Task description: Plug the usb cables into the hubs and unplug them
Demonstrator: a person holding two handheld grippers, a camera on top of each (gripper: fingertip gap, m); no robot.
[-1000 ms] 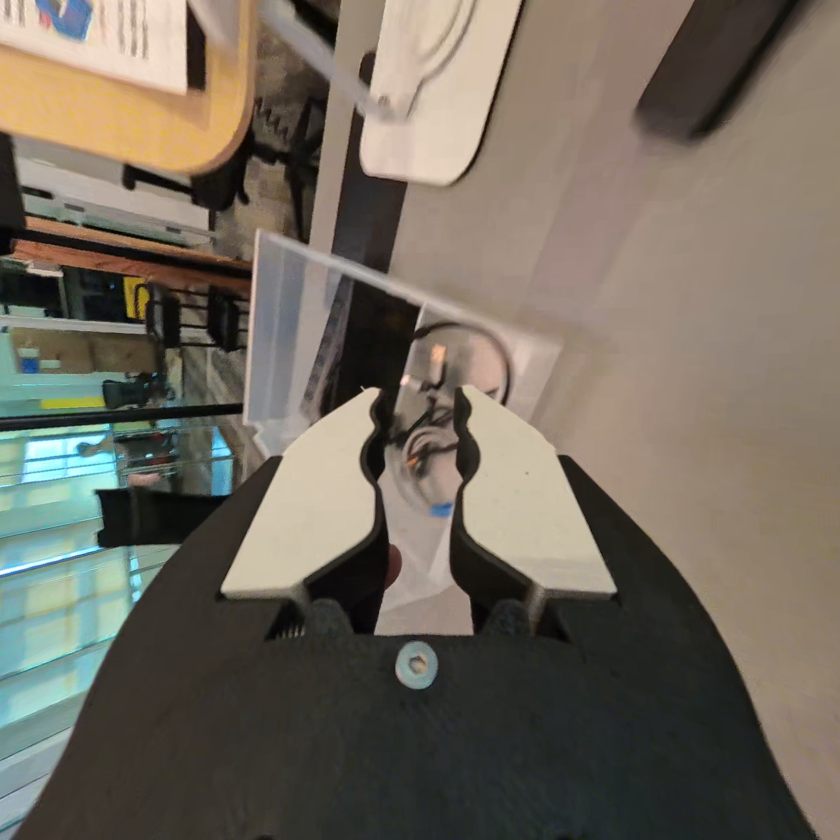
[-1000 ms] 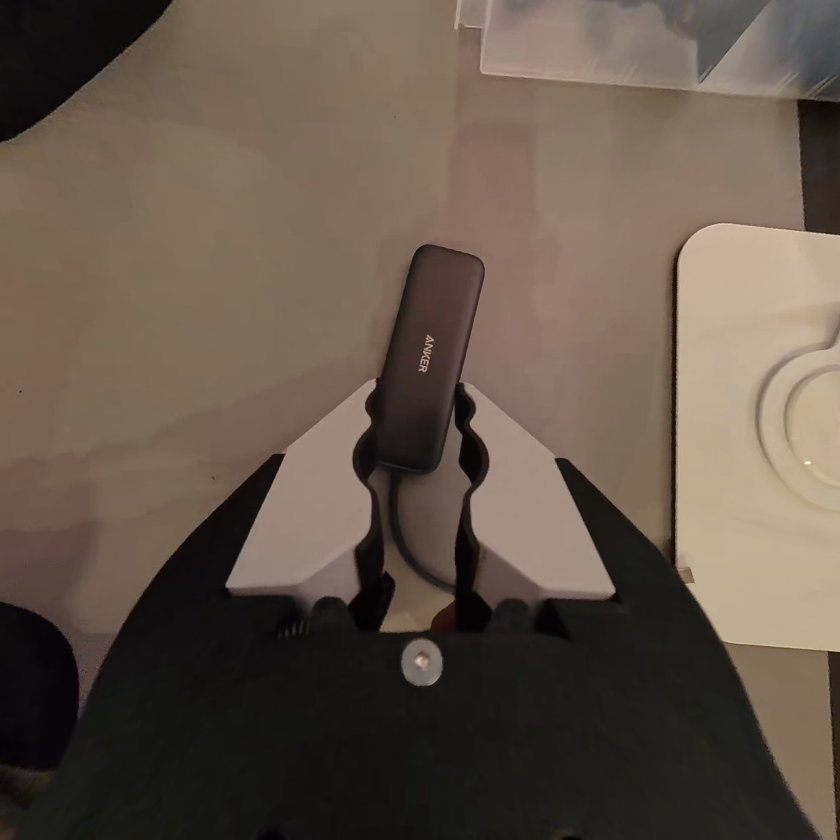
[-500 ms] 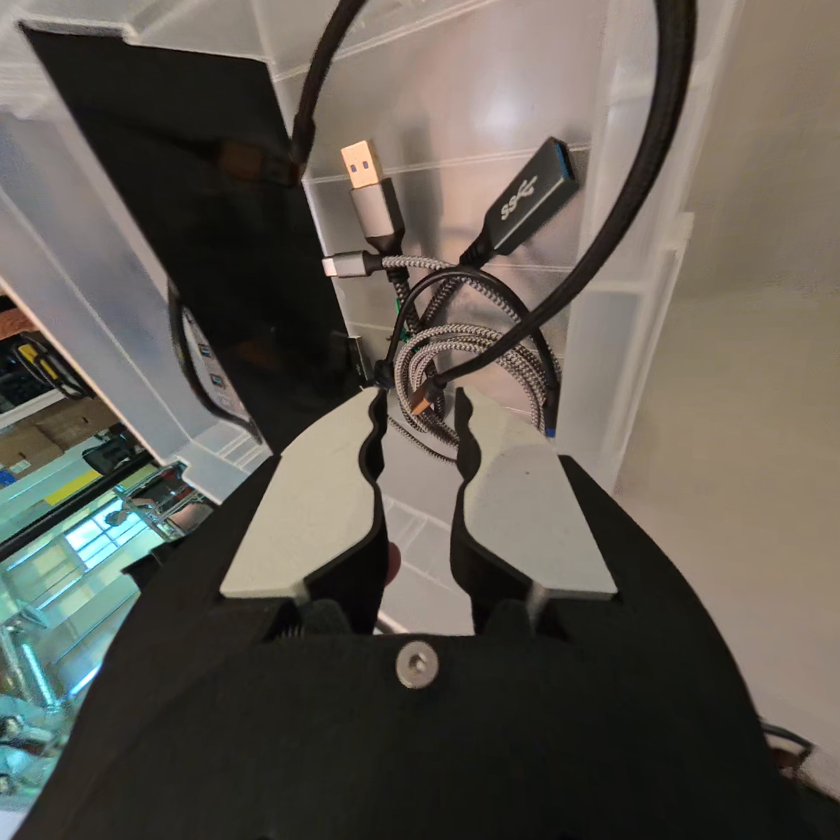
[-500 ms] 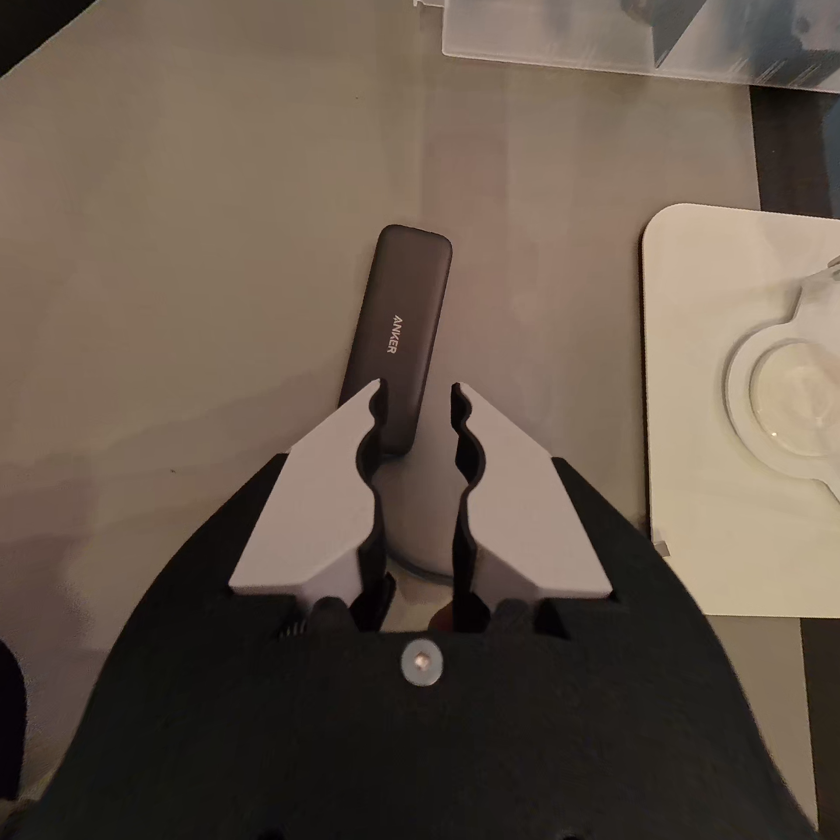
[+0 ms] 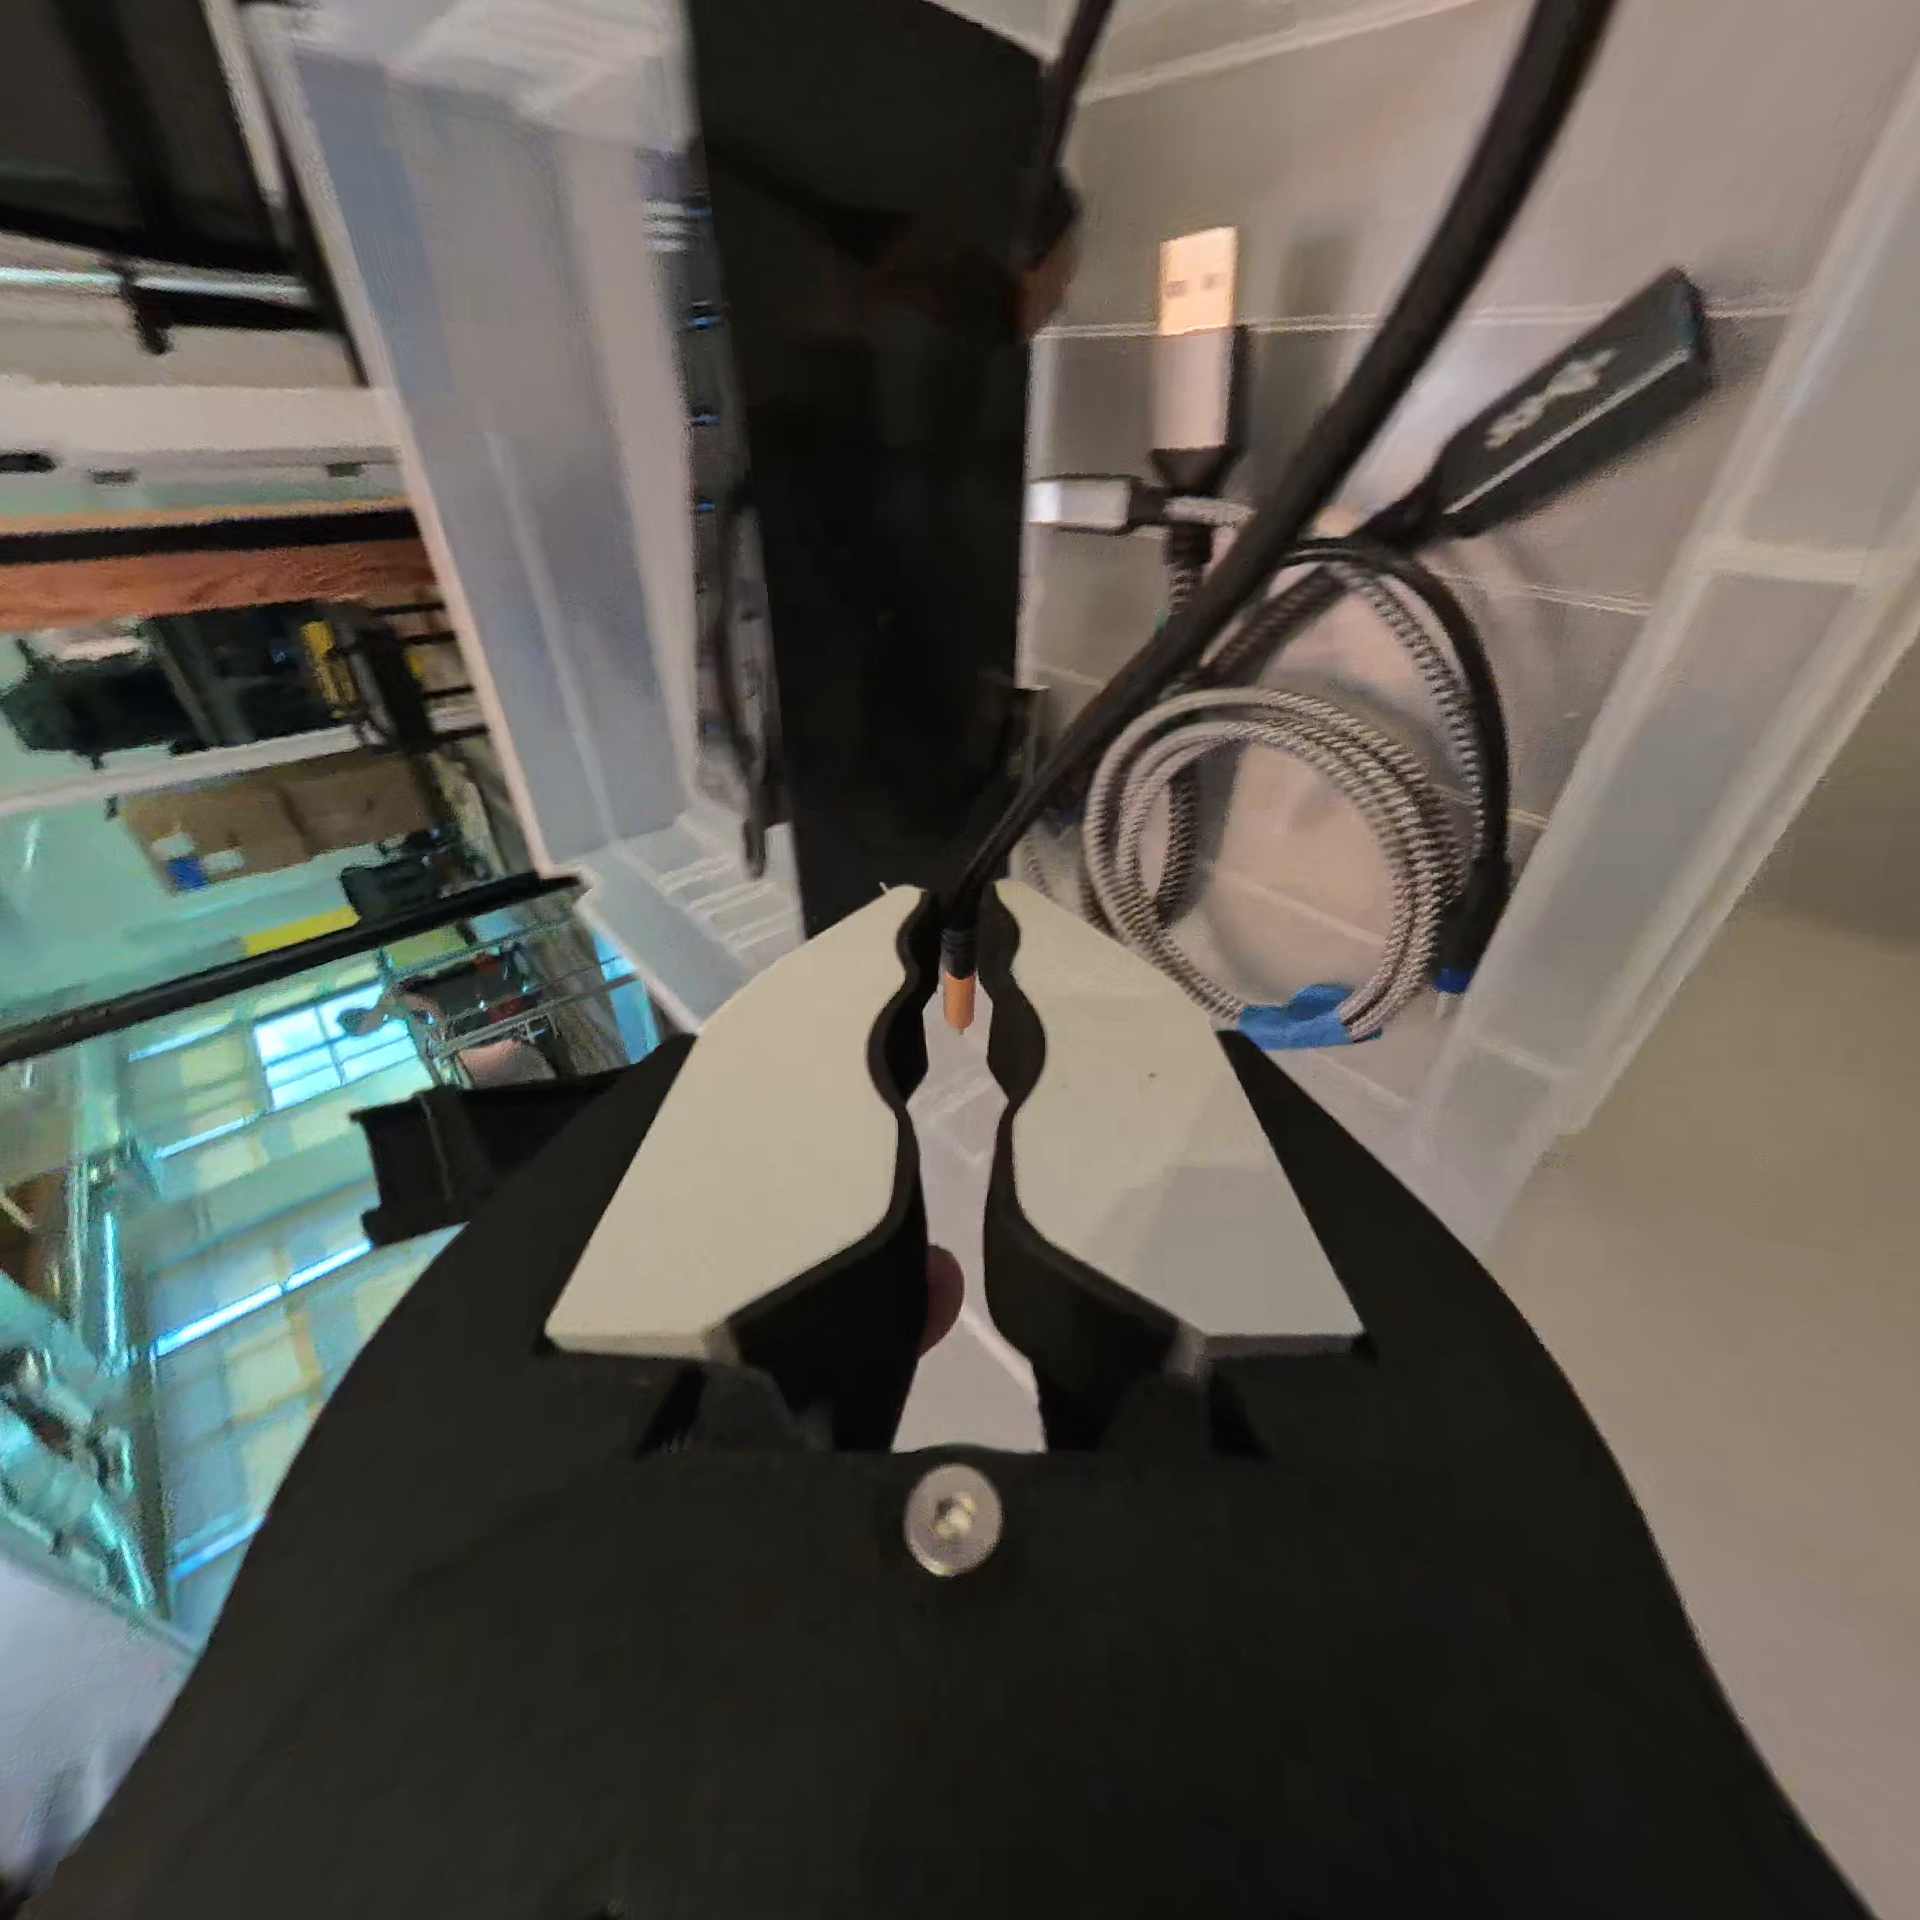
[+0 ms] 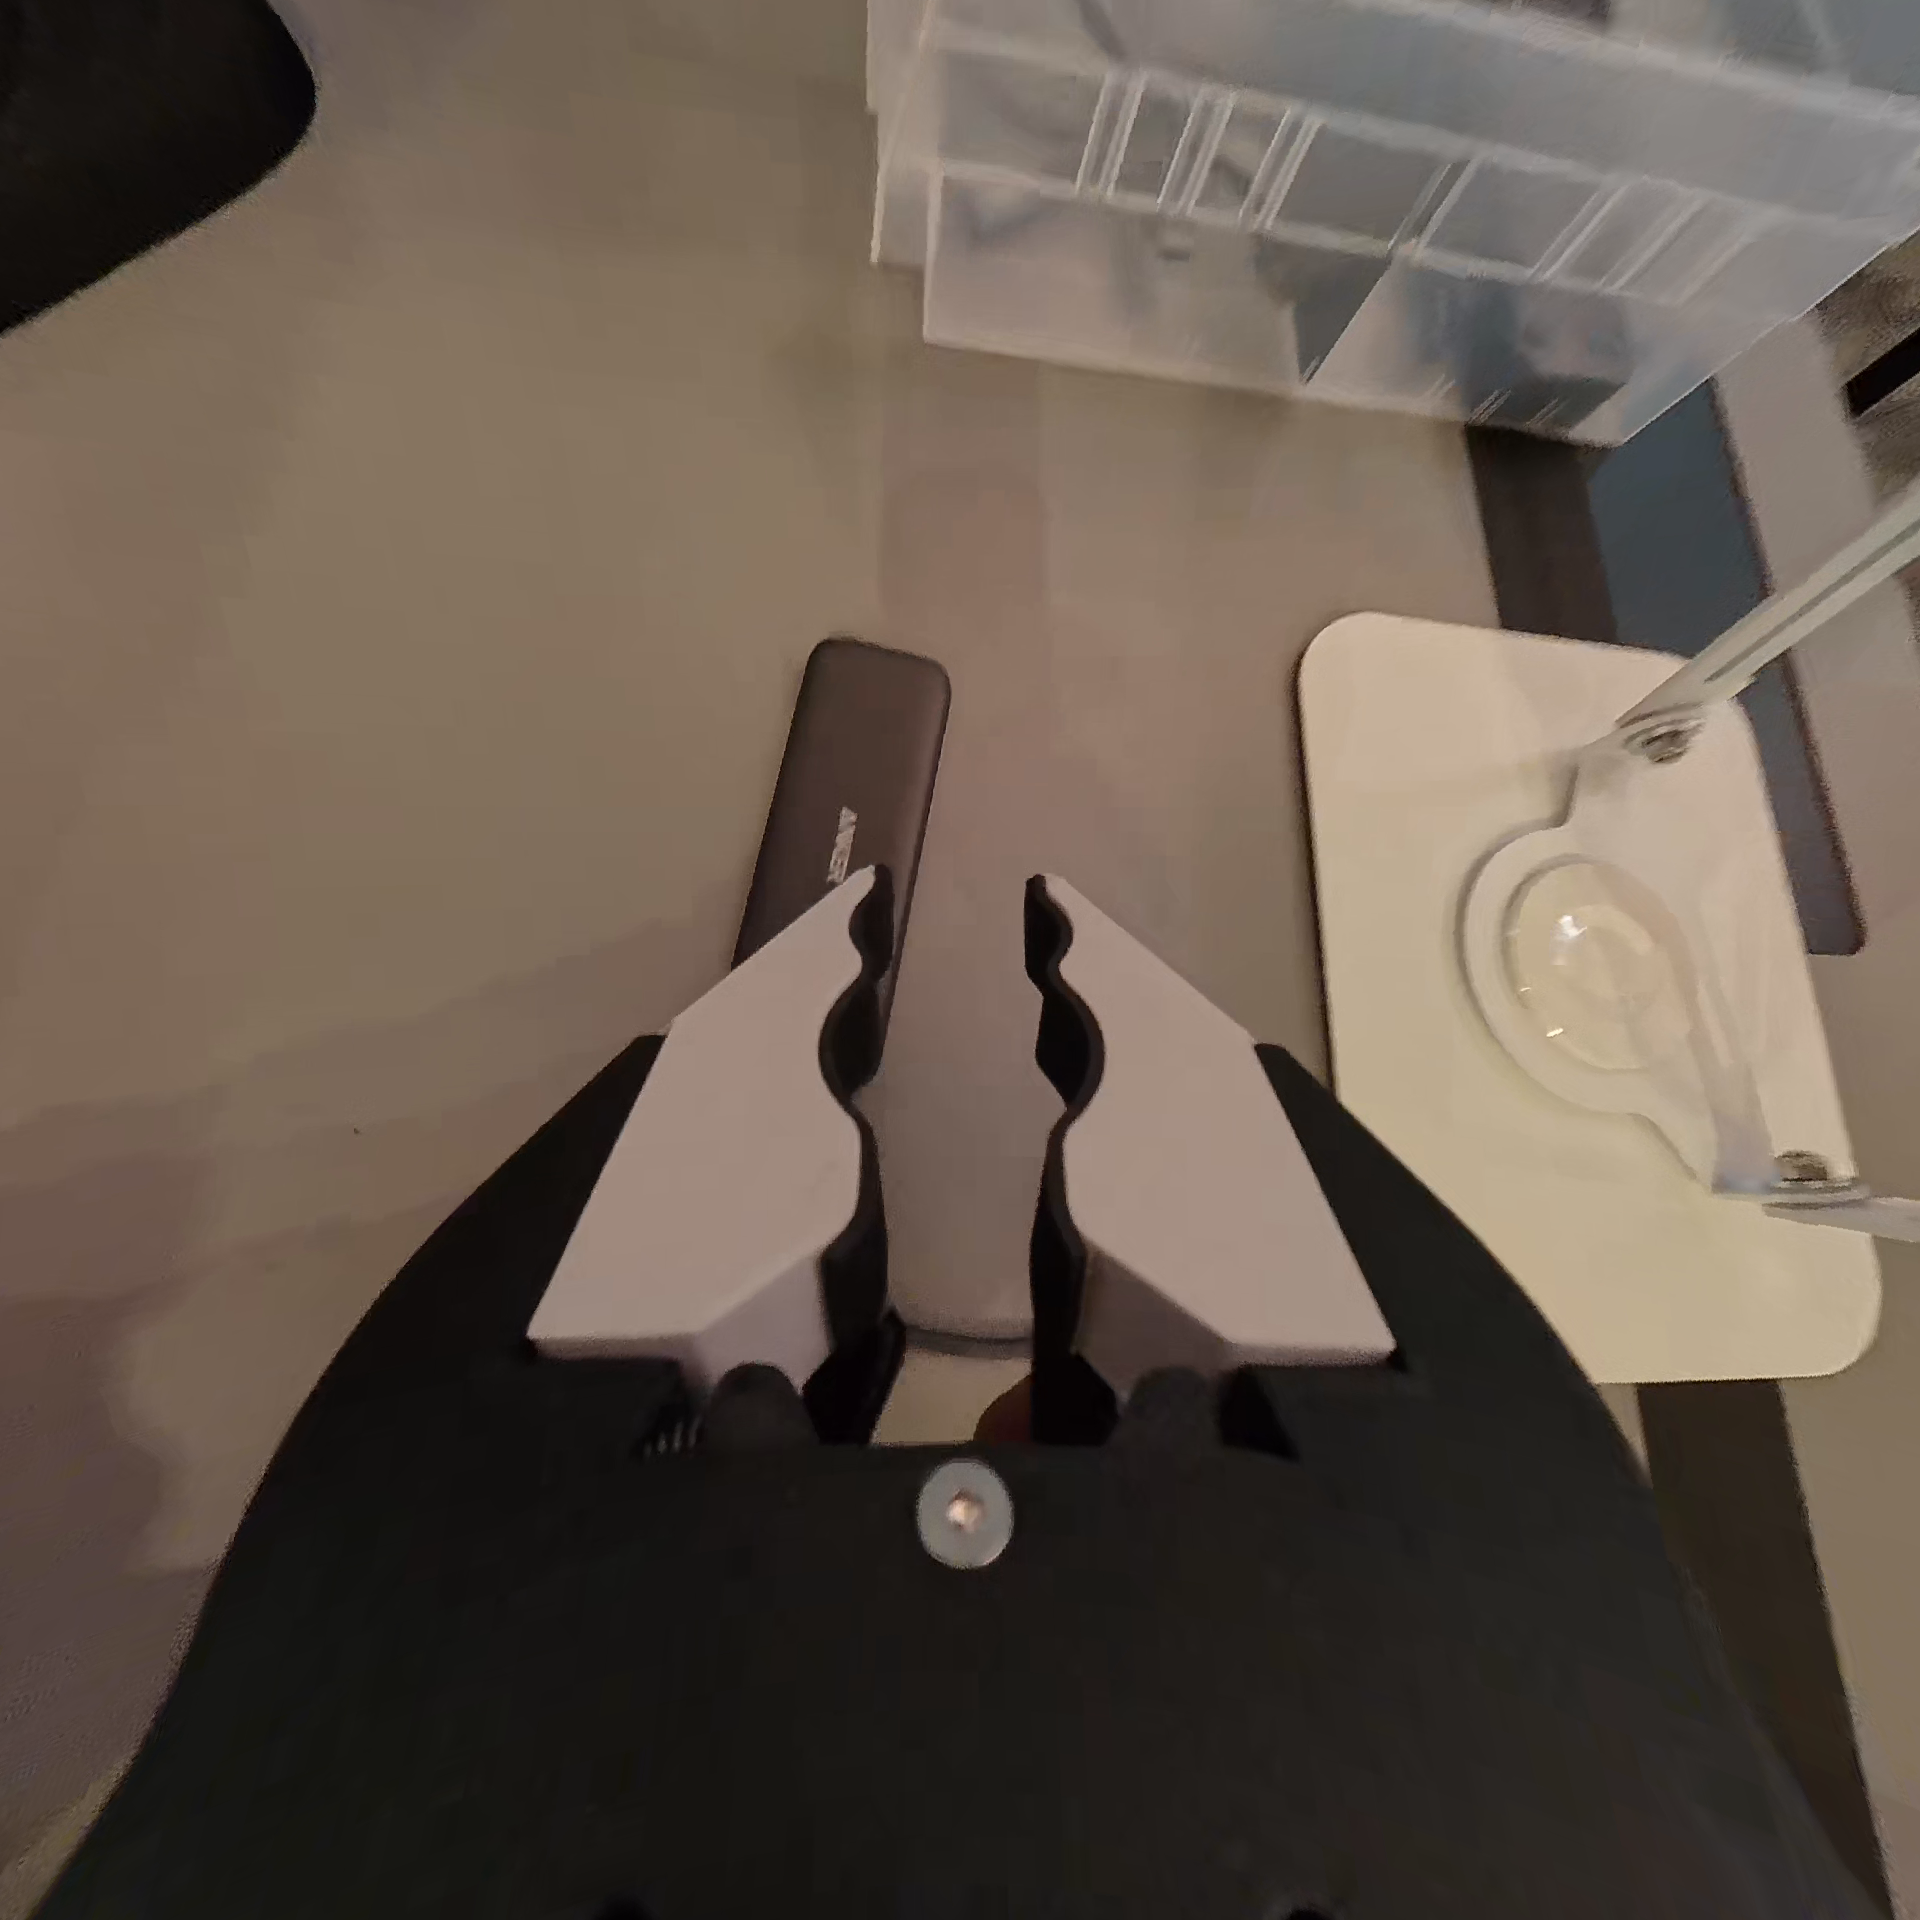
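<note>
In the left wrist view my left gripper [image 5: 958, 935] reaches into a clear plastic bin [image 5: 1621, 831]. Its jaws are nearly together on the orange-tipped plug [image 5: 958, 992] of a thin black cable [image 5: 1247, 540]. A braided coiled cable [image 5: 1299, 831], a silver USB plug [image 5: 1195, 343] and a black USB connector [image 5: 1579, 416] lie in the bin. In the right wrist view my right gripper [image 6: 956, 894] is open and empty above the table. The dark grey hub [image 6: 862, 758] lies flat on the table, partly under the left finger.
A black box [image 5: 883, 468] stands in the bin left of the cables. The clear bin [image 6: 1351, 208] sits at the far side of the table. A white stand base [image 6: 1455, 1195] with a clear arm lies right of the hub. Left tips to right tips: about 35 centimetres. To reach the dark grey hub [image 6: 862, 758] in a straight line is about 7 centimetres for my right fingers, about 30 centimetres for my left. The silver USB plug [image 5: 1195, 343] sits 9 centimetres or so from the ends of my left fingers.
My left gripper moved into the bin and its jaws closed on the black cable's plug. My right gripper shifted right off the hub, which now lies free on the table.
</note>
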